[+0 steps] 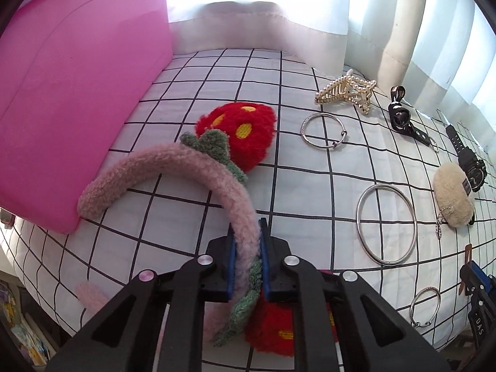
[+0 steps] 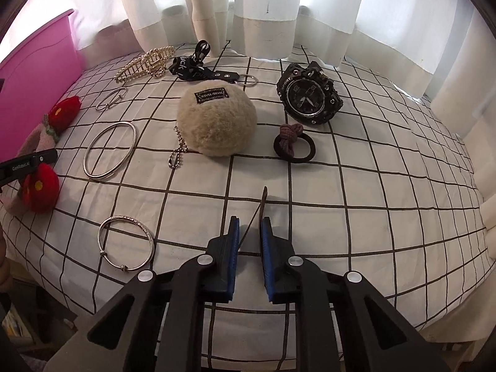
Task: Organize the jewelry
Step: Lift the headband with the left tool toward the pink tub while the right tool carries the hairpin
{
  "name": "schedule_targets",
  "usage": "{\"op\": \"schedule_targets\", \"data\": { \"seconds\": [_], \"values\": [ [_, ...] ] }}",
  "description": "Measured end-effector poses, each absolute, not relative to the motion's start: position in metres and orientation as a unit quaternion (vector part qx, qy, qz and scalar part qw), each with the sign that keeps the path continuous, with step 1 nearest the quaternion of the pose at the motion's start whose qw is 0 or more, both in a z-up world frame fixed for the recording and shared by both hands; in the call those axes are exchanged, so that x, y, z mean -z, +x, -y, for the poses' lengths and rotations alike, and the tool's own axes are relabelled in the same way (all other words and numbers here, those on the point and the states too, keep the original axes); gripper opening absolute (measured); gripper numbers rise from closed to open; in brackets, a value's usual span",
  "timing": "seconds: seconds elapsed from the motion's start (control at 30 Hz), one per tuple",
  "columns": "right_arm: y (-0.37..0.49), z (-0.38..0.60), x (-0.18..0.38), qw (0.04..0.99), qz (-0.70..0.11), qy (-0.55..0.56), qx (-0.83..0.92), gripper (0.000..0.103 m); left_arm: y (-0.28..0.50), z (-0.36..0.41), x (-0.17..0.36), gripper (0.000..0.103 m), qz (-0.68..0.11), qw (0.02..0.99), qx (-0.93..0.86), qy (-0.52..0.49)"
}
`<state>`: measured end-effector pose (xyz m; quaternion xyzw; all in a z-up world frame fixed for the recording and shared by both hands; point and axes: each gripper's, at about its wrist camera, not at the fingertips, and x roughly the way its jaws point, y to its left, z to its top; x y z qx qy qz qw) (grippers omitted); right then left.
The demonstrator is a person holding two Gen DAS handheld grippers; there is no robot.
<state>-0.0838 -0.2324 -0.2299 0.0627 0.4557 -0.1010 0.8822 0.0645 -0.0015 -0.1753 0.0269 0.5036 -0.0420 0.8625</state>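
Observation:
My left gripper (image 1: 247,232) is shut on a fuzzy pink headband (image 1: 161,167) that carries red plush strawberries (image 1: 241,130); the band arches out toward the pink box (image 1: 77,93). It also shows at the left edge of the right wrist view (image 2: 40,136). My right gripper (image 2: 249,226) is partly closed around a thin brown hair clip (image 2: 263,201) standing on edge against the right pad; a gap remains on the left side. Silver bangles (image 2: 110,150), (image 2: 127,248), a black watch (image 2: 310,93) and a pearl claw clip (image 2: 145,62) lie on the grid cloth.
A beige plush ball keychain (image 2: 217,117), a brown hair tie (image 2: 293,144), a black lanyard strap (image 2: 198,68) and a thin silver hoop (image 2: 111,97) lie on the cloth. White curtains (image 2: 263,9) hang behind. The table edge drops off in front and left.

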Motion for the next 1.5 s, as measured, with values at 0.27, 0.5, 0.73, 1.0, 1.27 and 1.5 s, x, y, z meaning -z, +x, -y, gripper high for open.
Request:
{"op": "schedule_targets", "data": {
  "seconds": [0.27, 0.5, 0.73, 1.0, 1.27, 1.5],
  "values": [
    [-0.091, 0.243, 0.226, 0.882, -0.454, 0.099, 0.076, 0.013, 0.054, 0.0, 0.16, 0.009, -0.492, 0.869, 0.055, 0.012],
    [-0.094, 0.247, 0.197, 0.893, -0.435, 0.106, 0.054, 0.013, 0.039, 0.005, 0.122, 0.009, -0.472, 0.879, 0.07, -0.004],
    [-0.095, 0.253, 0.148, 0.91, -0.4, 0.103, 0.027, 0.013, 0.02, 0.014, 0.066, 0.009, -0.435, 0.897, 0.082, -0.019],
    [-0.079, 0.241, 0.076, 0.935, -0.341, 0.087, -0.042, 0.013, -0.008, 0.019, -0.023, 0.009, -0.365, 0.926, 0.083, -0.039],
    [-0.024, 0.178, 0.009, 0.94, -0.293, 0.072, -0.158, 0.013, 0.0, -0.033, -0.098, 0.009, -0.301, 0.953, 0.017, -0.041],
    [0.046, 0.087, -0.037, 0.932, -0.271, 0.035, -0.239, 0.013, 0.035, -0.114, -0.121, 0.009, -0.287, 0.956, -0.038, -0.042]
  ]
}}
